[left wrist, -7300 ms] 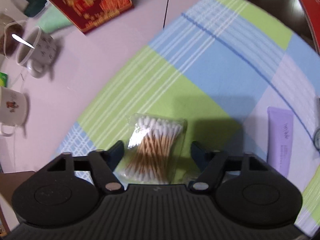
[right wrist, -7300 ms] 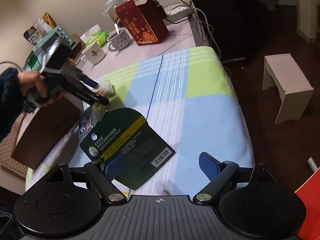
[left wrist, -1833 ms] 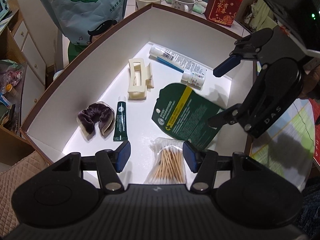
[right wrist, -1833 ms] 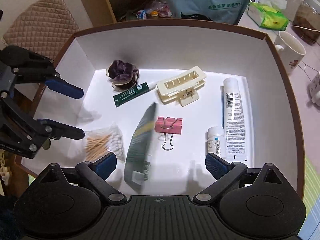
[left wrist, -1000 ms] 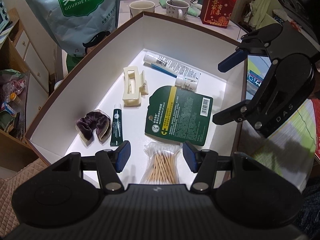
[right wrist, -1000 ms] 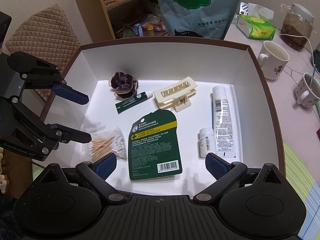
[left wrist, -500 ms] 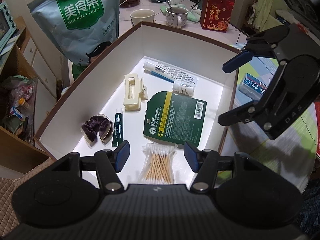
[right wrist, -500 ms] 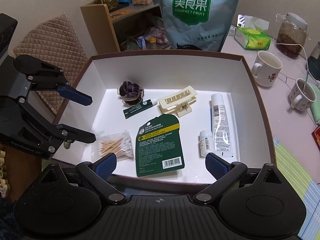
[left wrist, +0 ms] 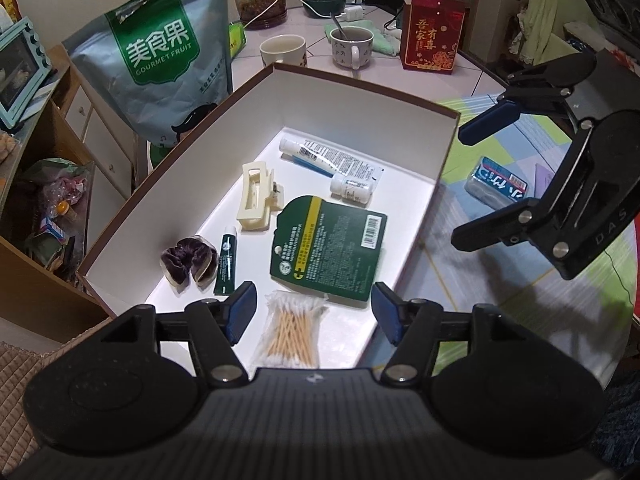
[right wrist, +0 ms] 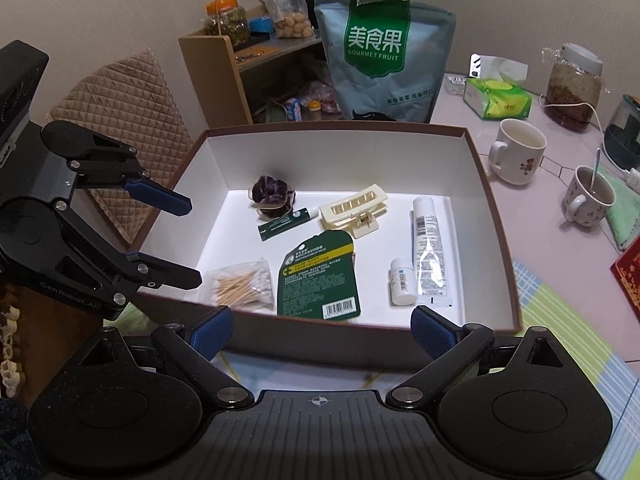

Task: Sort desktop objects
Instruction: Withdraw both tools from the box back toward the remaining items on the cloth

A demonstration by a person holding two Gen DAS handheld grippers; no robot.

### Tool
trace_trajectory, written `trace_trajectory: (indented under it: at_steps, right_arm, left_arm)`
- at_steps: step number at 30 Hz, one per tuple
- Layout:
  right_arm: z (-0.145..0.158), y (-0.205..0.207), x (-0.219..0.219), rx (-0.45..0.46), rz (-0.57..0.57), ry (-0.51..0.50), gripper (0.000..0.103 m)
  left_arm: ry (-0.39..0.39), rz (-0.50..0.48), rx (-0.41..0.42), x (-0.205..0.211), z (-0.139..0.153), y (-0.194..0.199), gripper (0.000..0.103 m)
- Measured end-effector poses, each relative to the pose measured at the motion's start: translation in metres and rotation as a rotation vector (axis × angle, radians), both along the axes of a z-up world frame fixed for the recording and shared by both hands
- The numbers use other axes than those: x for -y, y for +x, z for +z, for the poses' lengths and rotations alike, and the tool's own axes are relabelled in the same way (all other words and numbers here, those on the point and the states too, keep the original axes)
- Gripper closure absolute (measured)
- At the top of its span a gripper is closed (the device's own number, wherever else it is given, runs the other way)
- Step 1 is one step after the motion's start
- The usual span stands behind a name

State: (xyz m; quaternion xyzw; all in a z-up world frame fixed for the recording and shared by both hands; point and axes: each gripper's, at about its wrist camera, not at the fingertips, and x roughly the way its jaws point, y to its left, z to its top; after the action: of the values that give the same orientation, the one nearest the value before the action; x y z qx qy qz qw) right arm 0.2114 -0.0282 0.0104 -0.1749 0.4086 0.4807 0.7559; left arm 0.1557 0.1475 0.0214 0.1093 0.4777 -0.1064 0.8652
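Checked cloth in green, blue and white (right wrist: pixel 560 344) covered the near end of the table, and over it the right gripper (right wrist: pixel 322 330) hung with its jaws spread wide and nothing between them. Over the box's near-left corner sat the left gripper (left wrist: pixel 312 312), gaping just as wide and empty too. Just ahead lay the white-lined box with the brown rim (right wrist: pixel 486 216). Nearest inside: the bag of cotton swabs (right wrist: pixel 242 284), then the dark green lip-salve card (right wrist: pixel 318 280) beside it, flat on the floor of the box. To the right, a small white bottle (right wrist: pixel 402 282) lay alongside a long white tube (right wrist: pixel 430 256). Further in sat the cream hair claw (right wrist: pixel 356 210), the slim green tube (right wrist: pixel 286 224) and the purple scrunchie (right wrist: pixel 272 196). Out on the cloth, well apart from the box, a blue tissue pack (left wrist: pixel 500 186) was waiting. Beyond the box stood the big Gourmet Fruit bag (right wrist: pixel 380 60), two mugs (right wrist: pixel 518 150) and a red gift box (left wrist: pixel 432 36).
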Motion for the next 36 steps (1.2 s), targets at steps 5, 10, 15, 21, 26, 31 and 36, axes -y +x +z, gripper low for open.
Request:
trace_trajectory:
  at_steps: [5, 10, 15, 21, 26, 31, 36]
  right_arm:
    - [0.004, -0.003, 0.037, -0.003, -0.030, 0.027, 0.005]
    - [0.002, -0.005, 0.096, -0.012, -0.107, 0.031, 0.005]
    - [-0.005, -0.003, 0.162, -0.022, -0.217, 0.016, 0.005]
    - [-0.021, 0.001, 0.240, -0.070, -0.364, -0.006, 0.005]
    - [-0.038, 0.010, 0.286, -0.111, -0.435, -0.043, 0.005]
    - [-0.049, 0.021, 0.313, -0.139, -0.463, -0.057, 0.005]
    - [-0.057, 0.041, 0.330, -0.149, -0.485, -0.057, 0.005]
  left_arm:
    - [-0.006, -0.004, 0.013, 0.023, 0.003, -0.008, 0.043]
    - [-0.026, -0.020, 0.018, 0.053, 0.001, -0.013, 0.043]
    - [-0.051, -0.033, 0.011, 0.085, -0.009, -0.013, 0.043]
    - [-0.088, -0.035, -0.020, 0.131, -0.031, -0.003, 0.043]
    - [-0.118, -0.025, -0.049, 0.172, -0.052, 0.012, 0.040]
    - [-0.133, 0.000, -0.067, 0.211, -0.072, 0.030, 0.035]
    - [-0.161, 0.051, -0.075, 0.235, -0.087, 0.049, 0.033]
